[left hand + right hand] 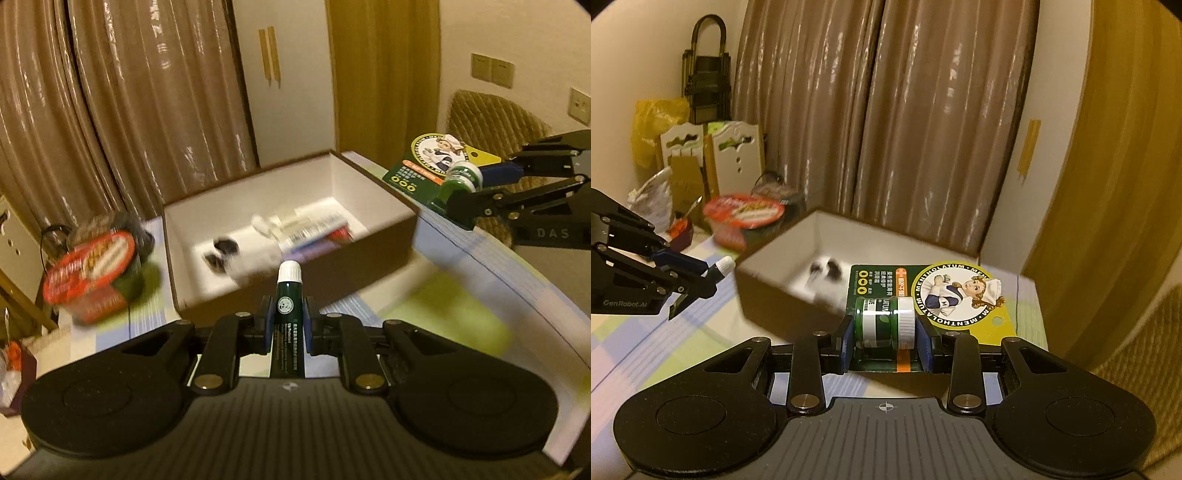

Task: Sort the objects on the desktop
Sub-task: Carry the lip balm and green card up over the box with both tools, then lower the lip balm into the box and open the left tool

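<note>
While brown curtains (886, 110) hang behind the checked tablecloth (461, 306) and open box (373, 192), the left gripper (289, 325) clamps a lip balm tube (289, 295), the right gripper (884, 341) a carded Mentholatum jar (884, 323); only the right view shows a folded ladder (707, 66).

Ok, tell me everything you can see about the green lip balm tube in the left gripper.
The lip balm tube is a slim dark green cylinder with a white ribbed cap and small white print below a round logo. It looks like plastic. The left gripper is shut on its body, cap pointing forward towards the open cardboard box. Only the blue pads touch it.
</note>
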A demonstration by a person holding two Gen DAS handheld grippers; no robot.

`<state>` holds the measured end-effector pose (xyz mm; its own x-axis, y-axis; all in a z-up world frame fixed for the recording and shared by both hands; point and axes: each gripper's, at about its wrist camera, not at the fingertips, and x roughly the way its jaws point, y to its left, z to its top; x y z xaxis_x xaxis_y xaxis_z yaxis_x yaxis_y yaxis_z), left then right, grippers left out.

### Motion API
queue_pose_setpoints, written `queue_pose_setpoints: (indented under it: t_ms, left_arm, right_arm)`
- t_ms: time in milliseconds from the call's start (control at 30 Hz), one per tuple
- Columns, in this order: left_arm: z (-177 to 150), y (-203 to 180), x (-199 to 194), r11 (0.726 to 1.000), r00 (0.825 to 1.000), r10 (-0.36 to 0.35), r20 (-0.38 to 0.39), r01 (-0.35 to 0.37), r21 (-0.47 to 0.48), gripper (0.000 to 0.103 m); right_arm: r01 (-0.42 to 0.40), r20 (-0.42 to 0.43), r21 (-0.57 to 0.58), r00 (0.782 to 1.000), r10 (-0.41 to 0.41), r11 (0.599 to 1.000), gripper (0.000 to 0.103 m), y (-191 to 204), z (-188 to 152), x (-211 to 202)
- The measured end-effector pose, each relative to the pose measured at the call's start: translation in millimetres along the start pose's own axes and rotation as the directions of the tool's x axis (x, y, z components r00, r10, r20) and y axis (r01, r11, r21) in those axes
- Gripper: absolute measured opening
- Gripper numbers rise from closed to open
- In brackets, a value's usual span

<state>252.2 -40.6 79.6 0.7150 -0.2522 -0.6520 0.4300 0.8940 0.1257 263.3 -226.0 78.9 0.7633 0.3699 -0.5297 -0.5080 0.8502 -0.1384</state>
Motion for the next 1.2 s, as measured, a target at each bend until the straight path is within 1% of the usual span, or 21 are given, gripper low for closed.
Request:
queue_pose_setpoints:
  t_ms: [200,400,600,767,900,1000,1200]
  left_arm:
    - [47,19,42,1.0,1.0,0.024,0.009,-0.024,0.018,0.013]
    - [69,32,89,1.0,1.0,0.022,-0.013,-0.022,0.022,0.013]
    - [72,38,132,1.0,0.998,0.011,-0.061,-0.01,0.026,0.013]
    - [71,47,159,1.0,0.996,0.01,-0.085,-0.008,0.016,0.013]
    - [71,53,175,1.0,0.995,0.007,-0.095,-0.006,0.011,0.013]
    - [71,55,186,1.0,0.994,0.006,-0.106,-0.004,0.025,0.013]
    - [72,61,209,1.0,0.992,0.007,-0.13,-0.004,0.026,0.013]
  right_arm:
    - [-0.019,0.028,-0.007,0.999,0.019,1.0,0.034,-26,30,52]
    - [-0.045,0.007,0.0,0.999,0.045,0.999,0.034,-39,40,96]
    - [-0.07,-0.031,0.001,0.997,0.07,0.998,0.034,-46,41,127]
    - [-0.091,-0.063,0.003,0.994,0.091,0.996,0.034,-51,42,154]
    - [-0.107,-0.088,0.005,0.99,0.107,0.994,0.034,-56,43,175]
    - [-0.118,-0.111,0.009,0.987,0.118,0.993,0.034,-59,44,188]
    - [-0.133,-0.149,0.032,0.979,0.137,0.991,0.034,-61,46,207]
